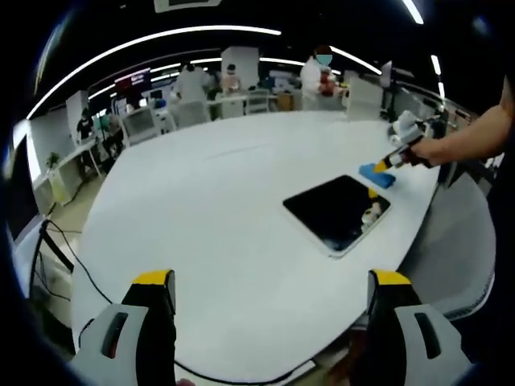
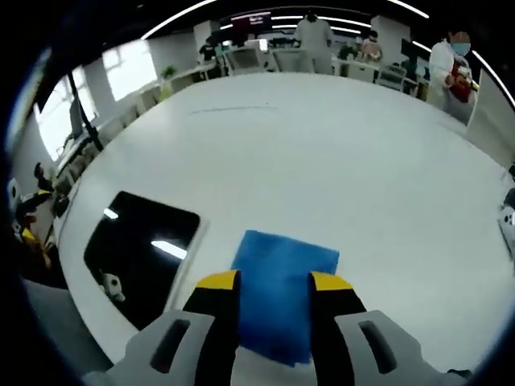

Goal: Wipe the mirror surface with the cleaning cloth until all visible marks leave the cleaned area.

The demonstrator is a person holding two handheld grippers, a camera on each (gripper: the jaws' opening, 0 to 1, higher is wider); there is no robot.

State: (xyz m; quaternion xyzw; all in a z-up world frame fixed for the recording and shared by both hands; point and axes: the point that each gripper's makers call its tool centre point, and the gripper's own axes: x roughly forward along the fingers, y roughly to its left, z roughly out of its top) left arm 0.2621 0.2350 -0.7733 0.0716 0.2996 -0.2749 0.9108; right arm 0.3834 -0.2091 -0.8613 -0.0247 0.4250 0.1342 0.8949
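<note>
In the right gripper view we see the dark rectangular mirror (image 2: 145,253) at eight o'clock on the white table (image 2: 322,161), long axis toward one o'clock. Our right gripper (image 2: 273,283) straddles the flat blue cleaning cloth (image 2: 283,281), jaws apart. In the left gripper view our left gripper (image 1: 272,278) hangs unclenched. We read no writing.

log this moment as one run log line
phase: reaching for cloth | right hand-held gripper: open, jaws astride blue cleaning cloth | left hand-held gripper: open, over white table | mirror: beside cloth, unwiped

Bright, even light from ceiling strips (image 1: 161,36); glare streaks on mirror (image 2: 141,241). Fisheye bent edges hard; far bkgd soft, shadows faint.
</note>
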